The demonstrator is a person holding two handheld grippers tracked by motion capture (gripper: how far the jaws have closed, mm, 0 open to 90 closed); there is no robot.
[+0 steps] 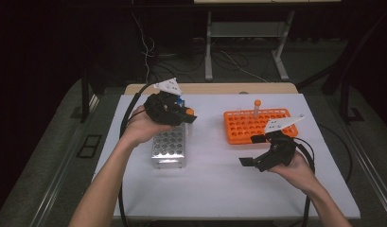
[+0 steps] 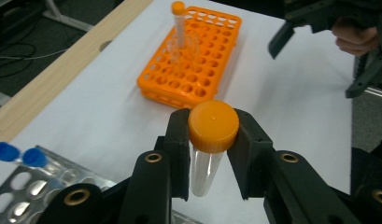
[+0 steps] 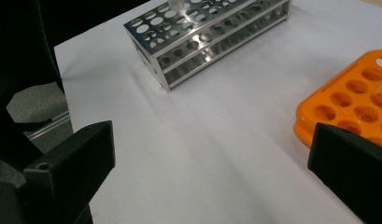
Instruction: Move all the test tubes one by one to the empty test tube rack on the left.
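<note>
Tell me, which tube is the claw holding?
The orange-capped tube pinched in the left claw. The other orange-capped one stands in the orange rack.

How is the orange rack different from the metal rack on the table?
The orange rack is bright plastic, while the metal rack is shiny steel with open sides. In the high view the orange rack lies crosswise, the metal rack lengthwise. The orange rack holds an orange-capped tube; the metal rack holds blue-capped tubes at one end. Both stand on the white table and have rows of round holes, mostly empty.
</note>
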